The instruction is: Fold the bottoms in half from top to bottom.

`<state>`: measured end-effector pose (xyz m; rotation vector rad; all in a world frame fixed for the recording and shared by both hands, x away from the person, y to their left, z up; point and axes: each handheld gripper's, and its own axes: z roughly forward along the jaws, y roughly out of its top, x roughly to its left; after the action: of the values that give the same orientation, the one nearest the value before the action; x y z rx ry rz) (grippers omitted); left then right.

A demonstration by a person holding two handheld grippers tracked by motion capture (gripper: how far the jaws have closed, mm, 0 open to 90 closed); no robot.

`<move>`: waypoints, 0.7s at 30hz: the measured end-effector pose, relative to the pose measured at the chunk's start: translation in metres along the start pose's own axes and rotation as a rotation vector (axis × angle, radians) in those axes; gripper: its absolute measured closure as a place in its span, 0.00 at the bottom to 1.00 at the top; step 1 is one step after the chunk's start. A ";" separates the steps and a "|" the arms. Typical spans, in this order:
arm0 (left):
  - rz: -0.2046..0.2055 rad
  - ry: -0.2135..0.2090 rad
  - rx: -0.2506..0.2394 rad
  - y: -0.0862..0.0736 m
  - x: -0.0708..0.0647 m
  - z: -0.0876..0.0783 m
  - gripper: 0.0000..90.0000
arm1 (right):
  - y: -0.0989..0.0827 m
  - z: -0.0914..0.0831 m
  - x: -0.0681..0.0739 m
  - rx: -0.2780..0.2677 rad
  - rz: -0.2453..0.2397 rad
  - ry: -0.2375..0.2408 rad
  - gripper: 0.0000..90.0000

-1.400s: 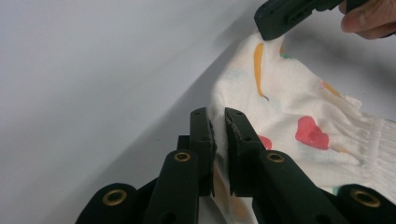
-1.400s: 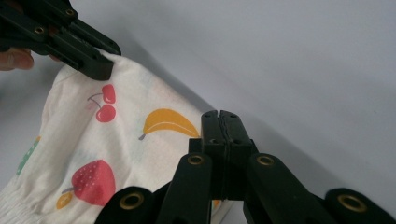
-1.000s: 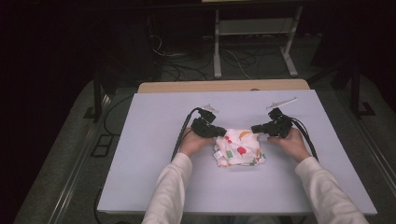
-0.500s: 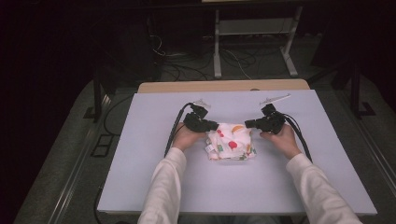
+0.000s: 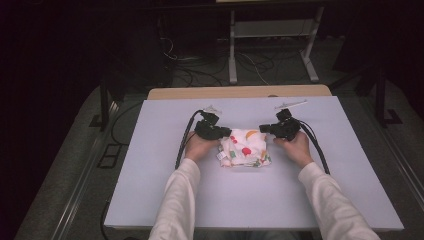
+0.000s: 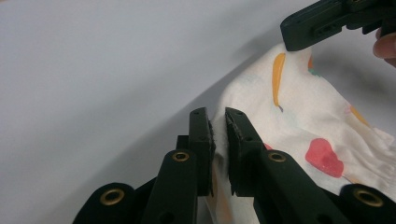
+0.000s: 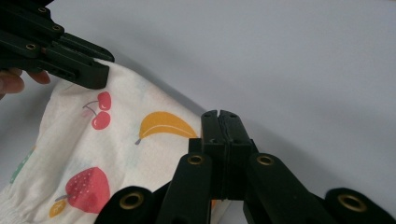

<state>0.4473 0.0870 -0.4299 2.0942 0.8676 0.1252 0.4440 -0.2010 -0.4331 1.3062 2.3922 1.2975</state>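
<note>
A white cloth printed with fruit [image 5: 246, 149] lies bunched on the pale table [image 5: 200, 200]. My left gripper [image 5: 226, 133] is shut on the cloth's left far corner; in the left gripper view the cloth [image 6: 299, 112] is pinched between the jaws of my left gripper [image 6: 218, 122]. My right gripper [image 5: 263, 129] is shut on the right far corner; in the right gripper view the jaws of my right gripper [image 7: 220, 117] are pressed together over the edge of the cloth [image 7: 116, 144]. The other gripper shows at the top right of the left gripper view and the top left of the right gripper view.
The table's far edge [image 5: 240, 92] is a wooden strip. Black cables [image 5: 184, 145] trail from both grippers across the table. Beyond the table stand a white metal frame [image 5: 272, 45] and floor cables in the dark.
Both hands have moved away from the person toward the far side of the table, dragging the cloth's far edge with them. Both grips held.
</note>
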 end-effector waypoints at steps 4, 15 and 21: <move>0.007 -0.008 -0.007 -0.001 0.002 0.001 0.89 | 0.000 0.004 -0.001 0.005 0.002 -0.009 0.99; -0.104 0.009 -0.017 -0.009 0.013 0.000 0.46 | -0.002 0.006 0.000 -0.047 0.016 -0.017 0.70; -0.139 0.007 -0.044 -0.015 0.019 -0.010 0.28 | -0.002 0.001 0.004 -0.044 -0.022 -0.053 0.48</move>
<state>0.4497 0.1111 -0.4387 1.9874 1.0020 0.0770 0.4411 -0.1974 -0.4340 1.2824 2.3228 1.2852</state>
